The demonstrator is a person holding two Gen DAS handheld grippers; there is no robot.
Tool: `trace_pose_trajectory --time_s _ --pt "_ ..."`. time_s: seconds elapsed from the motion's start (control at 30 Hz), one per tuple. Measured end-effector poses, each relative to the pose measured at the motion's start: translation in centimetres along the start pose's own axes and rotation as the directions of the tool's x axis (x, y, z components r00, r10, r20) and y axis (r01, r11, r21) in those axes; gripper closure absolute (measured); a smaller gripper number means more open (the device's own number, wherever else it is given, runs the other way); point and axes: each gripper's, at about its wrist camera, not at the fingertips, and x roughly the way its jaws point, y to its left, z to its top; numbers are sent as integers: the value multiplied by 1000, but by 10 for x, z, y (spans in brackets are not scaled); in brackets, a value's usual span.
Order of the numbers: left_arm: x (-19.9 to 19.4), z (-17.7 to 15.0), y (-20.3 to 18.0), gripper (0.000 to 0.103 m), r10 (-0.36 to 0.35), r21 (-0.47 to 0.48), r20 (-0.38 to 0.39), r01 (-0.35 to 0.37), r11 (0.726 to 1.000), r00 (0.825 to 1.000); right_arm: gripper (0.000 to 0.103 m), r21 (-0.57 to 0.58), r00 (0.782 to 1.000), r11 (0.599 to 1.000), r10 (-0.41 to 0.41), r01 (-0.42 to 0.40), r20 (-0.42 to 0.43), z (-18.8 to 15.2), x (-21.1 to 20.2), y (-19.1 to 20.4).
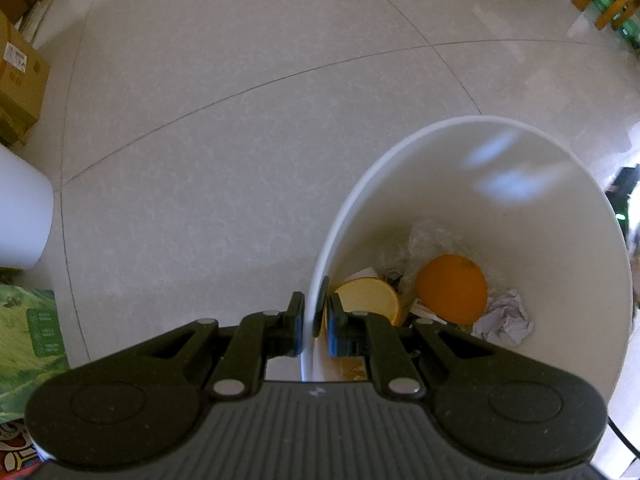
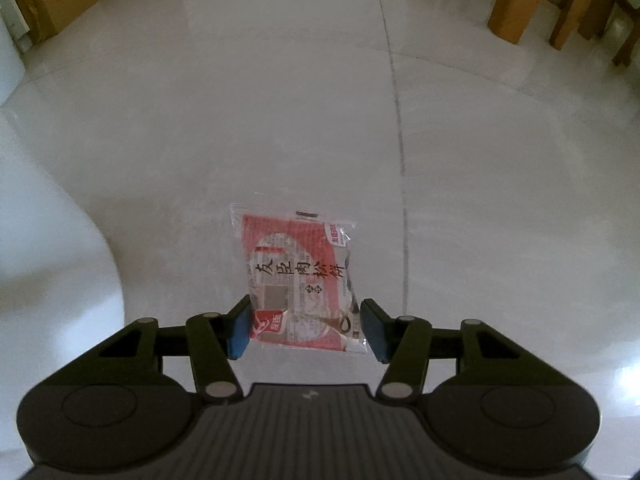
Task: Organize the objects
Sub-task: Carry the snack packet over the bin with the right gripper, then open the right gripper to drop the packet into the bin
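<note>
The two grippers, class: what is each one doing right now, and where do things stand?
The left gripper is shut on the rim of a white bin, which holds an orange, a paper cup and crumpled paper. The right gripper is open, its blue pads on either side of a red snack packet lying on the tiled floor. The packet is not yet gripped or in the bin.

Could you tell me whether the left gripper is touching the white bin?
Touching. The left wrist view shows the left gripper closed on the bin's near rim, one finger outside the wall and one inside.
</note>
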Motion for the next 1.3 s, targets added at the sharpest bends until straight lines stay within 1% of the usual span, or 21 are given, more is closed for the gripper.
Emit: trace_pose_trajectory --time_s 0.1,0.23,0.47,0.67,0.8,0.9,1.03,1.17,1.23,1.3 --pt "0 0 -2 94 5 12 3 -5 1000 1000 42 -11 1000 1000 -13 13 -5 -2 -27 -6" --pt "0 -1 -2 94 6 9 4 -6 1000 1000 42 3 1000 1000 -13 13 -12 -3 -63 -13" --pt "-1 -4 -6 94 10 20 15 -11 1000 1000 42 32 1000 999 -24 24 15 3 -144 -13" --pt "-1 -6 -7 94 20 29 23 -21 999 1000 41 -4 999 1000 -29 30 33 14 -220 12" --pt "-1 -5 -7 94 15 19 19 -15 1000 1000 41 -34 999 999 -2 3 39 21 -260 37" --pt "-2 -5 -6 94 6 22 23 -6 1000 1000 41 -63 999 998 31 -29 35 27 -281 60" --pt "-3 -6 -7 94 6 29 28 -7 1000 1000 41 -103 995 991 94 -91 24 37 -296 89" --pt "-2 -8 -5 94 14 28 29 -15 999 999 41 -164 993 980 121 -116 19 49 -293 122" --pt "0 -8 -4 94 25 24 26 -26 999 999 41 -196 993 974 121 -116 11 56 -297 146" --pt "1 -7 -3 94 19 13 24 -19 1000 1000 41 -214 992 969 128 -124 5 63 -285 157"
